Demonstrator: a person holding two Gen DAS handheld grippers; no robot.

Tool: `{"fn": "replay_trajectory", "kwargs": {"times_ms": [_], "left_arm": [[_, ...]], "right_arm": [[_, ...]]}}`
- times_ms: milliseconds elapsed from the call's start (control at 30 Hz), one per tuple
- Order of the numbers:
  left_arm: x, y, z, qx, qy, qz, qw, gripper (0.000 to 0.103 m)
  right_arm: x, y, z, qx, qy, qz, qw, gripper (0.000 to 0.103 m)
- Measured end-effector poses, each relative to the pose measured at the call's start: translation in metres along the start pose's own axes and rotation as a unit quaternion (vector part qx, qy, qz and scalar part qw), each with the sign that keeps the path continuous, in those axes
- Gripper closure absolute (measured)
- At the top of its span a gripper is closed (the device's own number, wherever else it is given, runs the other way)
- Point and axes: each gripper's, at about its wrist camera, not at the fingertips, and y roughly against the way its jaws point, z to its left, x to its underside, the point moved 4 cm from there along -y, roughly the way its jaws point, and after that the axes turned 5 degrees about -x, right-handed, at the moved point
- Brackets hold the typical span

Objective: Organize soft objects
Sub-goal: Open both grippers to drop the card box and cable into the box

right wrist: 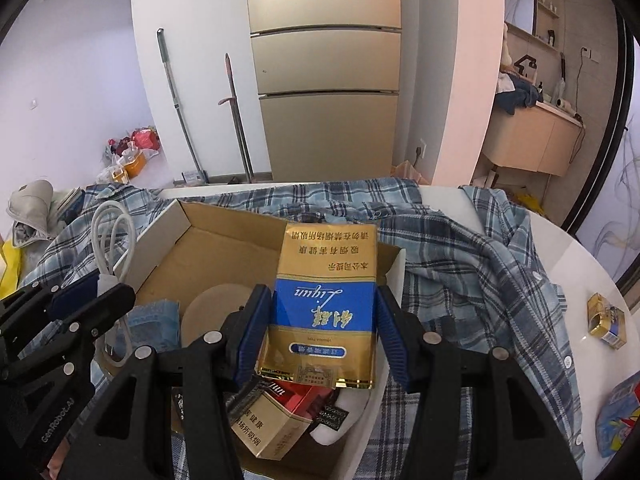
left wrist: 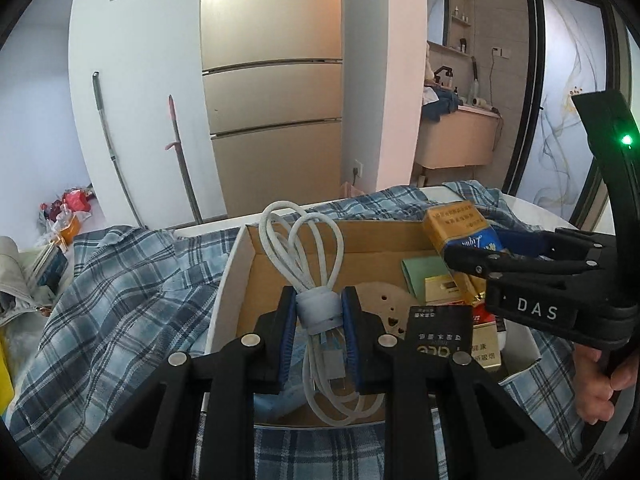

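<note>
Left wrist view: left gripper (left wrist: 319,328) at lower centre, jaws pinched on the grey strap of a coiled white cable (left wrist: 308,256). Blue pads touch the strap on both sides. The cable loops stand up above the pads toward mid-frame; the rest hangs down between the fingers. The cable sits over the left part of an open box (left wrist: 236,264).

Right wrist view: right gripper (right wrist: 320,334) at lower centre, jaws half spread and clamped on a gold-and-blue pack (right wrist: 326,300). Both pads press on the pack's side edges. The pack is upright, its print upside down, and it sits over the middle of the box (right wrist: 168,220).

Same pack seen in the left view at right of centre (left wrist: 460,232), with the right gripper (left wrist: 464,258) coming in from the right edge. A hand (left wrist: 600,384) grips its handle at lower right.

Box contents, left view: a green card (left wrist: 420,276), a round wooden disc (left wrist: 384,304), a black pack (left wrist: 440,332), and red and gold packs further right. Right view adds a blue mask (right wrist: 154,328) at the left of the box floor and a red-and-gold pack (right wrist: 276,420) at the bottom.

The box rests on a blue plaid shirt (left wrist: 120,292) spread over a white table (right wrist: 560,252). A small gold pack (right wrist: 606,320) lies on the table at the right edge, well apart from the box. A gold fridge (left wrist: 272,80) stands in the upper centre behind.
</note>
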Motion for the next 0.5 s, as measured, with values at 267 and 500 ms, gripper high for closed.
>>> {"fn": "replay_trajectory", "kwargs": {"times_ms": [267, 500], "left_arm": [[-0.001, 0.003, -0.001, -0.012, -0.001, -0.008, 0.9999, 0.032], [-0.005, 0.014, 0.001, -0.018, 0.004, -0.034, 0.9993, 0.030]], "right_arm": [[-0.001, -0.001, 0.001, 0.000, 0.001, -0.005, 1.000, 0.043], [-0.002, 0.001, 0.001, -0.008, -0.006, -0.012, 1.000, 0.036]]}}
